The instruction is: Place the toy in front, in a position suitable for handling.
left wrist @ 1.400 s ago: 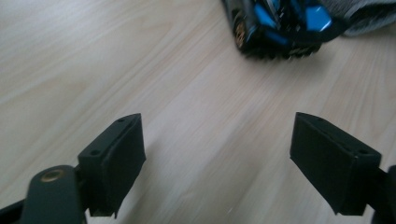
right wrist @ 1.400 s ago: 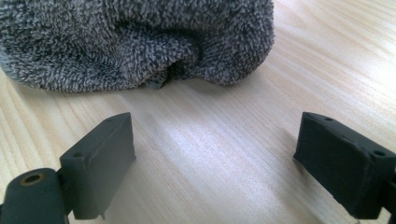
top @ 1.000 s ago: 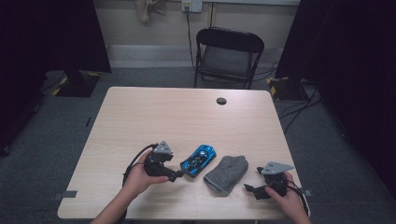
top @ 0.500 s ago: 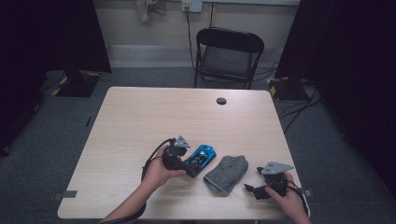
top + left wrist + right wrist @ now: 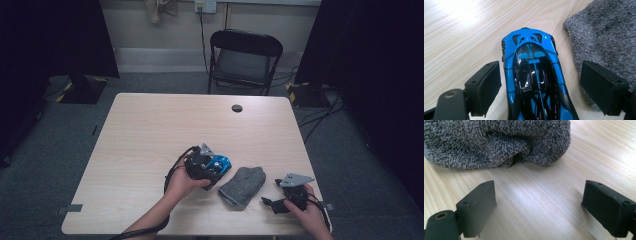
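A blue and black toy car (image 5: 534, 75) lies on the wooden table (image 5: 150, 135), partly under my left gripper (image 5: 212, 172) in the high view, where a blue part of the car (image 5: 221, 163) shows. In the left gripper view my left gripper (image 5: 546, 90) is open, its jaws standing either side of the car without touching it. A folded grey towel (image 5: 242, 185) lies just right of the car. My right gripper (image 5: 270, 204) rests near the table's front right, open, its jaws (image 5: 544, 207) pointed at the grey towel (image 5: 499, 142) a short way ahead.
A small black disc (image 5: 237, 108) sits near the table's far edge. A black folding chair (image 5: 242, 60) stands behind the table. Cables run on the floor at the right.
My left gripper has moved right and forward over the toy car, so its jaws now straddle it. The right gripper has stayed still.
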Action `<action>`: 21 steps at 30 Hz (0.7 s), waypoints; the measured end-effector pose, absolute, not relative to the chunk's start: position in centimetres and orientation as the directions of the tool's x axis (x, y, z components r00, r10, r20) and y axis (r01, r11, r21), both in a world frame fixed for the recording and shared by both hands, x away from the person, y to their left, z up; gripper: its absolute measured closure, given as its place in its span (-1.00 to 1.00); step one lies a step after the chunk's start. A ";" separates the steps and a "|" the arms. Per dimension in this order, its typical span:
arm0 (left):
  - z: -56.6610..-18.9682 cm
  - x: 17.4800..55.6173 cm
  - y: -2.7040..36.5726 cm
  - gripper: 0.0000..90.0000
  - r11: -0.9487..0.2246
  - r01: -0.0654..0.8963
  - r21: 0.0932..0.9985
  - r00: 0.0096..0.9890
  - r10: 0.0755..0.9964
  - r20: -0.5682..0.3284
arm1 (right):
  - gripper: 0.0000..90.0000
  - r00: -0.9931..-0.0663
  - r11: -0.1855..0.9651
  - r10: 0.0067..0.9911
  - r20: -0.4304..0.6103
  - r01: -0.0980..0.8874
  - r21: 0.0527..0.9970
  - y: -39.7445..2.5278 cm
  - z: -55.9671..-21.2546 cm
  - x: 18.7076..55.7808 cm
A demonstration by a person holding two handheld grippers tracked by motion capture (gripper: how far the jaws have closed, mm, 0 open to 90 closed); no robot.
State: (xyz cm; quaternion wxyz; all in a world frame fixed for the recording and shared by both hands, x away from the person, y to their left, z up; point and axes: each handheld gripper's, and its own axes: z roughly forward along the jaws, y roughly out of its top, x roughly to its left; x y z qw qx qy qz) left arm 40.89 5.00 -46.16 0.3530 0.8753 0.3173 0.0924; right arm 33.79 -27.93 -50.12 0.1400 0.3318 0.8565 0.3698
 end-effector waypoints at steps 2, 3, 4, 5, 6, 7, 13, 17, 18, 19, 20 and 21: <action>-46.5 41.0 4.6 -0.63 -0.547 0.495 0.675 0.780 0.623 -0.067 | -0.76 -0.741 0.506 0.672 0.006 0.465 0.726 -27.9 -50.1 33.8; -46.6 41.0 4.5 -0.63 -0.555 0.489 0.673 0.782 0.621 -0.056 | -0.76 -0.741 0.506 0.672 0.006 0.465 0.726 -27.9 -50.1 33.8; -46.7 41.1 4.3 -0.62 -0.560 0.486 0.670 0.784 0.618 -0.052 | -0.76 -0.741 0.506 0.672 0.006 0.465 0.726 -27.9 -50.1 33.8; -46.7 41.1 4.3 -0.62 -0.560 0.486 0.670 0.784 0.618 -0.052 | -0.76 -0.741 0.506 0.672 0.006 0.465 0.726 -27.9 -50.1 33.8; -46.9 41.0 4.2 -0.63 -0.560 0.489 0.669 0.781 0.622 -0.050 | -0.76 -0.740 0.506 0.672 0.006 0.465 0.726 -27.9 -50.1 33.8; -47.0 41.1 4.1 -0.64 -0.568 0.488 0.663 0.781 0.623 -0.040 | -0.76 -0.741 0.506 0.672 0.006 0.465 0.726 -27.9 -50.1 33.8; -47.6 41.3 3.7 -0.63 -0.583 0.484 0.653 0.776 0.630 -0.012 | -0.76 -0.741 0.506 0.672 0.006 0.465 0.726 -27.9 -50.1 33.8; -48.2 41.4 3.6 -0.63 -0.592 0.493 0.637 0.767 0.642 0.004 | -0.76 -0.741 0.506 0.672 0.006 0.465 0.726 -27.9 -50.1 33.8; -48.4 41.4 3.5 -0.63 -0.587 0.498 0.639 0.760 0.649 0.004 | -0.76 -0.741 0.507 0.672 0.005 0.464 0.727 -27.9 -50.1 33.8; -48.4 41.4 3.5 -0.63 -0.587 0.498 0.639 0.760 0.649 0.004 | -0.76 -0.741 0.507 0.672 0.005 0.464 0.727 -27.9 -50.1 33.8; -48.5 41.4 3.4 -0.64 -0.584 0.501 0.639 0.757 0.654 0.005 | -0.76 -0.741 0.507 0.672 0.005 0.464 0.727 -27.9 -50.1 33.8; -48.6 41.4 3.4 -0.64 -0.579 0.507 0.638 0.754 0.657 -0.002 | -0.76 -0.741 0.507 0.672 0.005 0.464 0.727 -27.9 -50.1 33.8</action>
